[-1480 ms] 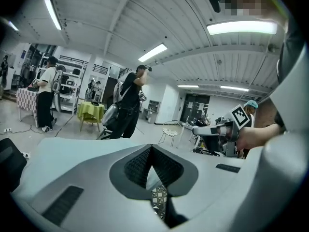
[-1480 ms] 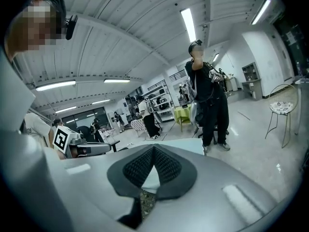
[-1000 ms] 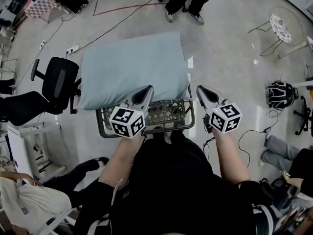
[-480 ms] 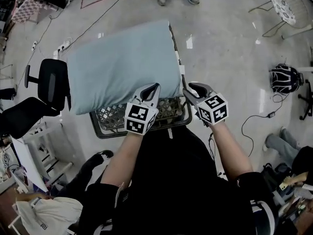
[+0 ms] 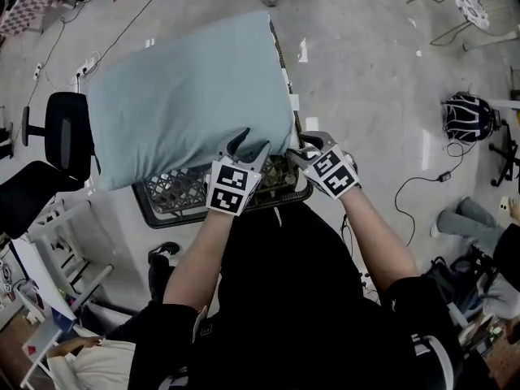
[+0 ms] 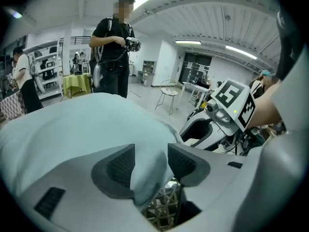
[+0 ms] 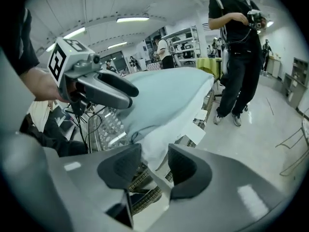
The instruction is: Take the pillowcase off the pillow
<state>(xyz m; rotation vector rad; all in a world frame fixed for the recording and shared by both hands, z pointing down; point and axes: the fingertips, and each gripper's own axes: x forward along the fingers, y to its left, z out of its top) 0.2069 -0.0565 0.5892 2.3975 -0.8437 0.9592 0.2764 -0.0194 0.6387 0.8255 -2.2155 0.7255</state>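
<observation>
Atop basket (image 5: pixel 175 200), pillow (image 5: pixel 187 96) edge sits between L gripper (image 6: pixel 150 156) & R gripper (image 7: pixel 154 156) jaws (just opened, unclamped).

Matt, soft pale-blue cloth pillowcase (image 5: pixel 179 96); woven-look lattice basket (image 5: pixel 177 193), material unclear; smooth, glossy grey floor (image 5: pixel 366 71).

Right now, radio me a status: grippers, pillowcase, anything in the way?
Left gripper, jaws just opened, pillowcase edge between. Right gripper, same, white cloth between. Pillowcase still on. Wire basket rim right under both.

Left gripper (image 5: pixel 249 145) and right gripper (image 5: pixel 302 149), jaws just opening, seemingly straddle the pillowcase (image 5: pixel 179 96).
</observation>
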